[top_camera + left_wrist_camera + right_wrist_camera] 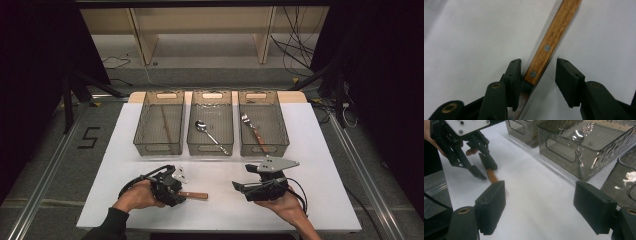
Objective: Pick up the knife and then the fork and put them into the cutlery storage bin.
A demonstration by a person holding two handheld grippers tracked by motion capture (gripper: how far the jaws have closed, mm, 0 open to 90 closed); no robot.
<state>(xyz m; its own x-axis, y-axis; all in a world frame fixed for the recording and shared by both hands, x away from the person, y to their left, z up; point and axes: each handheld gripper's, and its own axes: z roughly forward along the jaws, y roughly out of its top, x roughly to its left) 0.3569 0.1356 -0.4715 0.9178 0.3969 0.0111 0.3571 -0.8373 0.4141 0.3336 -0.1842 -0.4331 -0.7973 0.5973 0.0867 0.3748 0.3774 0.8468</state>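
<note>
Straddling the knife (pixel 547 47) handle on the near tabletop (pixel 220 210), left tongs (pixel 537 80) part-open, one pad touching; right tongs (pixel 539 207) wide, empty.

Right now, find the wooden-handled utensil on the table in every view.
High view: wooden-handled utensil lies low and left of centre, handle poking right from the left gripper.
Left gripper view: handle runs from bottom centre to top right, between the jaws.
Right gripper view: handle at left centre, under the left gripper.
Shared landmark: white table cover.
</note>
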